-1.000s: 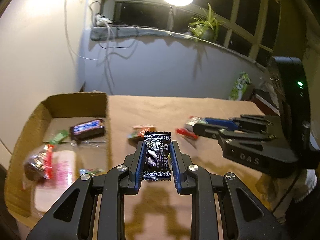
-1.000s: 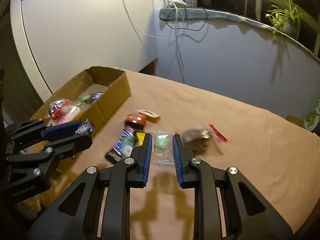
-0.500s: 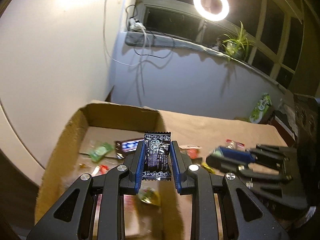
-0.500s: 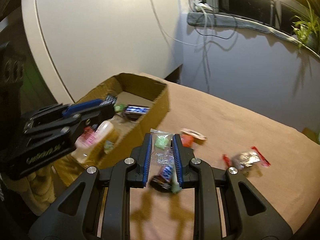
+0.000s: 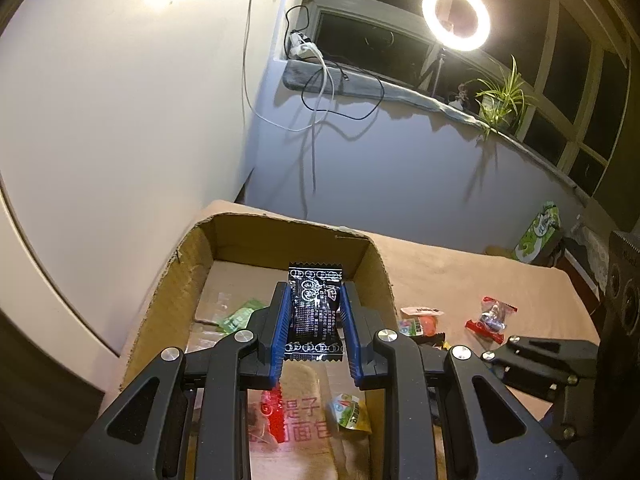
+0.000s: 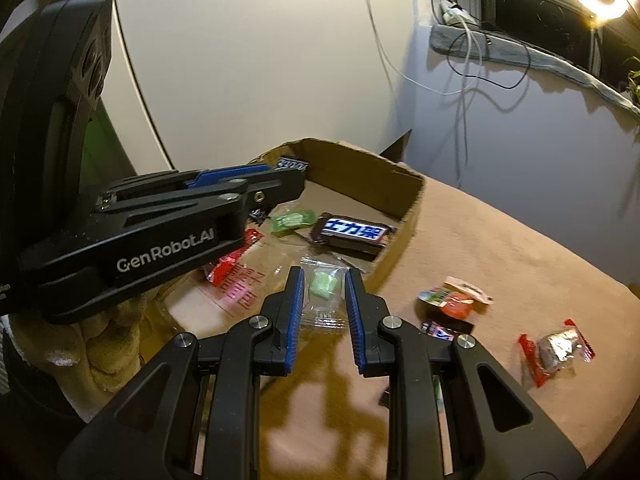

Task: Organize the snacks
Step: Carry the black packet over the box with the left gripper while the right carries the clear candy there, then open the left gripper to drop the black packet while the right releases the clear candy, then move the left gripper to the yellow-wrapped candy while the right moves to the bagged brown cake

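Observation:
My left gripper [image 5: 314, 308] is shut on a black snack packet [image 5: 315, 314] with white print and holds it above the open cardboard box [image 5: 182, 276]. From the right wrist view the left gripper [image 6: 280, 184] hangs over the box [image 6: 412, 204]. My right gripper [image 6: 323, 292] is shut on a clear packet with a green candy [image 6: 323, 288], held over the box's near right edge. In the box lie a dark chocolate bar [image 6: 354, 234], a green packet [image 6: 290, 220], a red packet [image 6: 224, 268] and a yellow-green one [image 5: 348, 412].
On the brown table right of the box lie an orange-red snack [image 6: 454, 300], a small dark wrapper [image 6: 444, 328] and a red-and-silver candy [image 6: 556, 350]. A white wall stands close behind the box. A green bag [image 5: 538, 236] sits at the table's far edge.
Both grippers have moved left from the loose snacks to above the box, each keeping its packet. The box now fills the view under both.

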A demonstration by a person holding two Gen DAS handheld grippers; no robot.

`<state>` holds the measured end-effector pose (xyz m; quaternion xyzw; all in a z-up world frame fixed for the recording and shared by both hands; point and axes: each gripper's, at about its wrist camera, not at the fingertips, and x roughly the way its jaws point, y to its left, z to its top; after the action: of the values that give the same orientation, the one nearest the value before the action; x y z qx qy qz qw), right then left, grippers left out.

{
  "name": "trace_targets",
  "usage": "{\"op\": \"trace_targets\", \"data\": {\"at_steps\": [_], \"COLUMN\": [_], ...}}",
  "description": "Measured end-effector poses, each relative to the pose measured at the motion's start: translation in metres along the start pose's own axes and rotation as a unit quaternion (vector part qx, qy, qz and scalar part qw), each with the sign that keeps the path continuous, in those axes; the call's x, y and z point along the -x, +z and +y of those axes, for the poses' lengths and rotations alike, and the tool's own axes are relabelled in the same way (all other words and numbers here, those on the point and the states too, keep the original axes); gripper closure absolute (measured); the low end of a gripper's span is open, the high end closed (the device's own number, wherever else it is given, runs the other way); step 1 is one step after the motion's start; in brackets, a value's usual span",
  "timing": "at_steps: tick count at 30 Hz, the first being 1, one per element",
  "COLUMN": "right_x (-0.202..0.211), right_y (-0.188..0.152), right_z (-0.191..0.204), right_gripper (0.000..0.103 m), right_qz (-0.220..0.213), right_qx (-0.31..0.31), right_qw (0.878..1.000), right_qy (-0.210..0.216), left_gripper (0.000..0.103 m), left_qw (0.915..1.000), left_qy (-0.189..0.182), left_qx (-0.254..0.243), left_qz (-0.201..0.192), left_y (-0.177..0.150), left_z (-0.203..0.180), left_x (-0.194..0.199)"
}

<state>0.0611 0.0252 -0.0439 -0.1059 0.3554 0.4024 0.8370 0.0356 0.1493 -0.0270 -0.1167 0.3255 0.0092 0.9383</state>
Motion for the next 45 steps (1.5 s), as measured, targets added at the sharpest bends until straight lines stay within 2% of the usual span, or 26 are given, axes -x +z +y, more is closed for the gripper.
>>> {"op": "trace_targets", "data": {"at_steps": [21,23,25,27,28,30,32,34,42,44,45], "right_x": [-0.018,-0.019,-0.02,-0.019,-0.018,-0.016,-0.014,-0.012,0.0,0.005,0.007], "right_y": [0.0,0.0,0.0,0.0,0.0,-0.001,-0.001,-0.002,-0.009,-0.011,-0.012], "right_z": [0.016,0.017,0.017,0.019,0.019,0.019,0.02,0.02,0.009,0.004,0.001], "right_gripper": [0.08,0.077,0.066,0.059,0.052,0.047,0.046,0.037,0.035,0.035,0.035], "right_qz": [0.016,0.016,0.014,0.012,0.01,0.006,0.005,0.004,-0.003,-0.005,-0.007], "right_qx": [0.023,0.019,0.019,0.021,0.023,0.026,0.03,0.031,0.029,0.027,0.025], "right_qw": [0.999,1.0,1.0,1.0,1.0,1.0,1.0,1.0,0.999,0.999,0.999], "right_qy": [0.018,0.017,0.014,0.011,0.011,0.009,0.006,0.004,-0.019,-0.028,-0.033], "left_gripper": [0.079,0.079,0.079,0.079,0.079,0.079,0.079,0.079,0.079,0.071,0.071], "left_qw": [0.9999,0.9998,0.9998,0.9998,0.9998,0.9998,0.9998,0.9998,0.9998,0.9998,0.9998], "left_qy": [0.011,0.013,0.013,0.014,0.014,0.014,0.014,0.014,0.012,0.011,0.009], "left_qx": [0.013,0.013,0.013,0.014,0.014,0.015,0.016,0.016,0.012,0.01,0.008], "left_qz": [-0.001,-0.001,-0.002,-0.001,-0.001,-0.003,-0.004,-0.005,-0.01,-0.012,-0.014], "left_y": [0.002,0.003,0.003,0.003,0.003,0.003,0.004,0.004,0.003,0.003,0.003], "left_z": [0.011,0.011,0.012,0.013,0.013,0.014,0.015,0.013,0.005,0.001,-0.002], "left_x": [0.002,0.002,0.003,0.003,0.003,0.004,0.005,0.007,0.01,0.01,0.011]}}
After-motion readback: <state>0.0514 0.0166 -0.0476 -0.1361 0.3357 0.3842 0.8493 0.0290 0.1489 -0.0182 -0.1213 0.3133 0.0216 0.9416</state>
